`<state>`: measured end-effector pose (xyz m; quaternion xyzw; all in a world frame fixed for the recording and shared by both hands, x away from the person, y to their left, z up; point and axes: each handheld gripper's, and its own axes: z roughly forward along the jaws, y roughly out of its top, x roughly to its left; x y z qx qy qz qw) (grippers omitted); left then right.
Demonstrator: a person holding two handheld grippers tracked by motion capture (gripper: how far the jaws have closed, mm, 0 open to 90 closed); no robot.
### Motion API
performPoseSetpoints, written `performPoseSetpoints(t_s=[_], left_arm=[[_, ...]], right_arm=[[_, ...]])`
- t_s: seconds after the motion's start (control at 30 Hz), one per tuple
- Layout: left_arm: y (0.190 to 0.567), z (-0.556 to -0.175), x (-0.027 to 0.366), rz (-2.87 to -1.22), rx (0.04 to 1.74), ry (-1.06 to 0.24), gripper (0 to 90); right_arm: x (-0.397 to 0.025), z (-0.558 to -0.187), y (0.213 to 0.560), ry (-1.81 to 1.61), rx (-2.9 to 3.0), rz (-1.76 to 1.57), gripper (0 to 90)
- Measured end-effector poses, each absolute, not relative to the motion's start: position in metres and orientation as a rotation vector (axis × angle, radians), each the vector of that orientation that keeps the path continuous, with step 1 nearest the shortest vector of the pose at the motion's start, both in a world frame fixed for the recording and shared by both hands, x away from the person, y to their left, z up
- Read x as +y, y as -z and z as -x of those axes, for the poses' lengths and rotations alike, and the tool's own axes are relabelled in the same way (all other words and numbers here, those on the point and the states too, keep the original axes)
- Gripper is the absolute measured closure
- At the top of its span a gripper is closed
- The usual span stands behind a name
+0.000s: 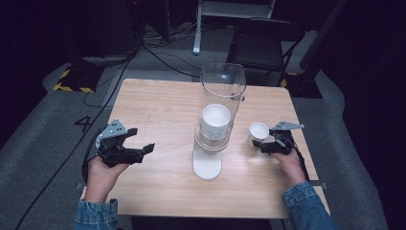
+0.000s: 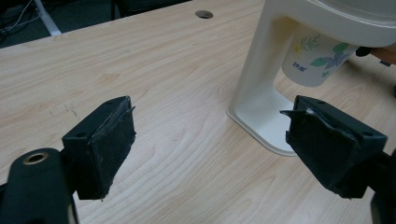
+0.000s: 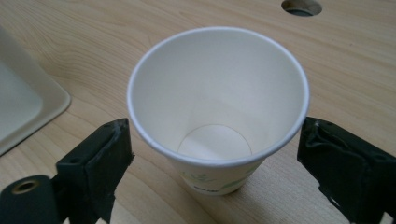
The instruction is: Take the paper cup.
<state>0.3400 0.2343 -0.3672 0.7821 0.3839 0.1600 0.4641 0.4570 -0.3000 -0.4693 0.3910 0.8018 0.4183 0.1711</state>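
Standing at the middle of the wooden tabletop (image 1: 158, 105) is a cup dispenser (image 1: 210, 143): a clear tube on a cream stand with a flat foot, holding a stack of white paper cups (image 1: 215, 122) whose open mouths face up. At about three o'clock from the dispenser, a single paper cup (image 1: 258, 131) sits upright on the tabletop, empty, with a green leaf print on its wall (the same print is visible in the left gripper view, on the cup hanging from the dispenser's base). The right tool (image 1: 265, 143), held in the person's right hand (image 1: 289, 163), is released, with its jaws spread wide on either side of this cup; in the right gripper view the pads stand just off the cup's rim at nine and three o'clock, and touch cannot be told for sure. The left tool (image 1: 143, 143), in the left hand (image 1: 103, 170), sits at about nine o'clock from the dispenser, well apart from it, jaws released and grasping nothing, aimed toward the stand's foot. Round cable holes pierce the tabletop near its far edge.
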Motion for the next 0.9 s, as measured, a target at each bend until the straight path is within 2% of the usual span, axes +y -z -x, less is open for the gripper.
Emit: performPoseSetpoints(t_s=[0.53, 0.9], left_arm=[[0.365, -0.335, 0.232, -1.924, 0.929, -0.398, 15.4], [0.365, -0.336, 0.226, -1.934, 0.907, -0.379, 15.4]], right_arm=[[-0.309, -0.418, 0.398, -1.441, 2.189, -1.007, 9.1], [-0.287, -0.393, 0.373, -1.496, 2.238, -0.879, 10.5]])
